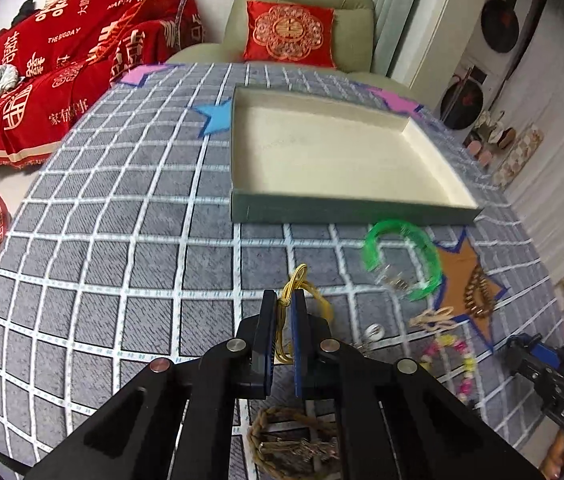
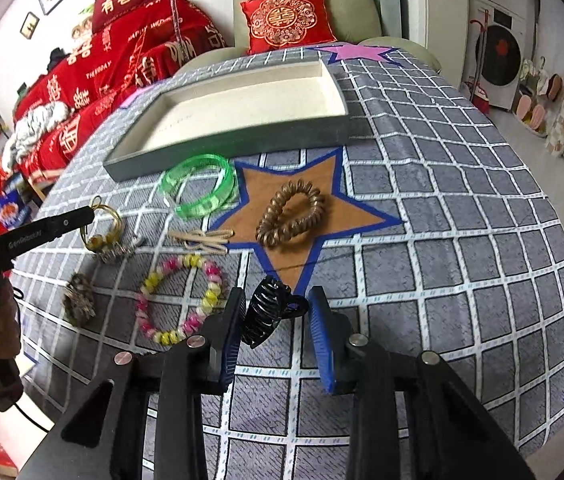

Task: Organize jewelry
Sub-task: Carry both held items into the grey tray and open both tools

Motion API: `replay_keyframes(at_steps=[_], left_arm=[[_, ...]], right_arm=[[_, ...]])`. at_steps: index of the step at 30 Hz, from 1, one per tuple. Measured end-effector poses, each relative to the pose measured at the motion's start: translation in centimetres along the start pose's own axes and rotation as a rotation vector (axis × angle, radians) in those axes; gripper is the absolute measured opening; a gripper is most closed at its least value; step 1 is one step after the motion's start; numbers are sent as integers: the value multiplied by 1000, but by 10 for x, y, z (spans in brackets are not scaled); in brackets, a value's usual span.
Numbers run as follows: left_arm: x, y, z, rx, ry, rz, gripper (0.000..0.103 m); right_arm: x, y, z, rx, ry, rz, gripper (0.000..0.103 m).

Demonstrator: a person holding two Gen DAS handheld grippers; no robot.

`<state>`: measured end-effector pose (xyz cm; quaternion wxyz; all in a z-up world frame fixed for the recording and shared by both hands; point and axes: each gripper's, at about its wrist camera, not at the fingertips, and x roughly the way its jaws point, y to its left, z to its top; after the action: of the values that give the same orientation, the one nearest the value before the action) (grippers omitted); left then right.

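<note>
My left gripper (image 1: 285, 304) is shut on a thin gold wire bracelet (image 1: 302, 284) and holds it over the checked cloth, short of the shallow cream-lined tray (image 1: 346, 210). The same bracelet with its beads shows in the right wrist view (image 2: 103, 228) at the left gripper's tip. My right gripper (image 2: 277, 312) is open, with a black claw hair clip (image 2: 269, 312) lying between its fingers, touching the left one. The tray (image 2: 217, 148) holds nothing.
On the cloth lie green bangles (image 2: 201, 188), a brown spiral hair tie (image 2: 292, 214) on an orange star, a beige hair tie (image 2: 203, 238), a pink and yellow bead bracelet (image 2: 181, 300) and a braided bracelet (image 1: 290, 438). An armchair stands behind the table.
</note>
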<state>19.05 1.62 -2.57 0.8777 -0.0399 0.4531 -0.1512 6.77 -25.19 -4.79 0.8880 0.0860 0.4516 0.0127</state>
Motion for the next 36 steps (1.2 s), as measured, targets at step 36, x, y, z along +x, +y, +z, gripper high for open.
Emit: replay_keyframes(at_steps=[36], left_arm=[[84, -38, 167, 6, -33, 8, 15]], right_arm=[[103, 4, 233, -43, 19, 158, 35]])
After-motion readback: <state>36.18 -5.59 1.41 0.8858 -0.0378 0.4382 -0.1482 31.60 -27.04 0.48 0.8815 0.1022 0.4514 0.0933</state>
